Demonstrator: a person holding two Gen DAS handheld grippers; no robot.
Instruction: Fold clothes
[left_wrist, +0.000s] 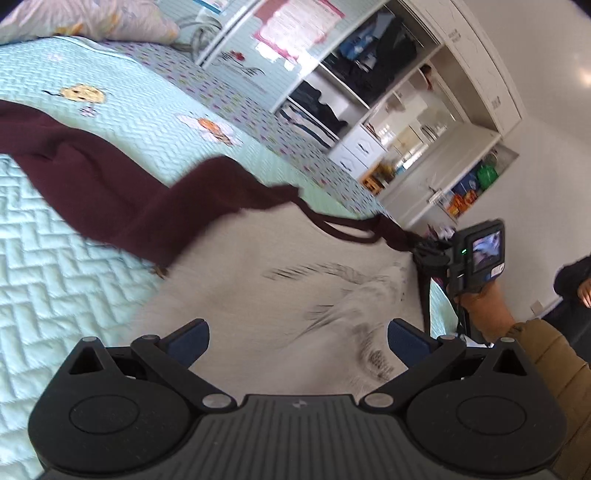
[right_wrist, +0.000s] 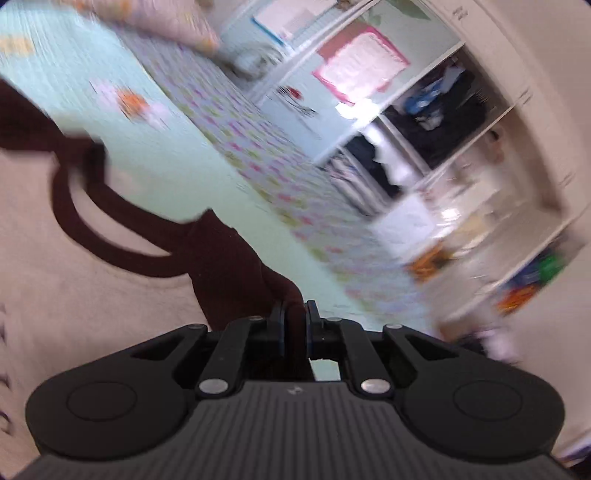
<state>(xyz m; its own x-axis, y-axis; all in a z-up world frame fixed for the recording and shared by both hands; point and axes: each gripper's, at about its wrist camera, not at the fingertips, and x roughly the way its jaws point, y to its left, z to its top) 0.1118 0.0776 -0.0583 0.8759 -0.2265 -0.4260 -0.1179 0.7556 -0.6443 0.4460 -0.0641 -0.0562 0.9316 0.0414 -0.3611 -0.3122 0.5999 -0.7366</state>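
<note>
**Raglan top lifted by one shoulder over the bed**

The right gripper (right_wrist: 294, 325) has its jaws pinched together on a bunch of maroon fabric at the shoulder of a two-tone top (left_wrist: 258, 314), just beside the dark neckband (right_wrist: 110, 229). The left gripper (left_wrist: 297, 343) hangs over the pale body panel with its blue-padded fingers (left_wrist: 188, 343) spread wide apart, holding nothing. The garment lies mostly on a mint quilted bedspread (left_wrist: 55, 258), one maroon sleeve (left_wrist: 92, 177) trailing away across the bed, the cream front showing a blurred dark print. The cloth sags and drapes from the pinch point, so it looks light, soft and limp; it will likely slump unless taken at a seam, hem or shoulder on both sides. Open wardrobe shelves (left_wrist: 369, 92) stand behind the bed.
</note>
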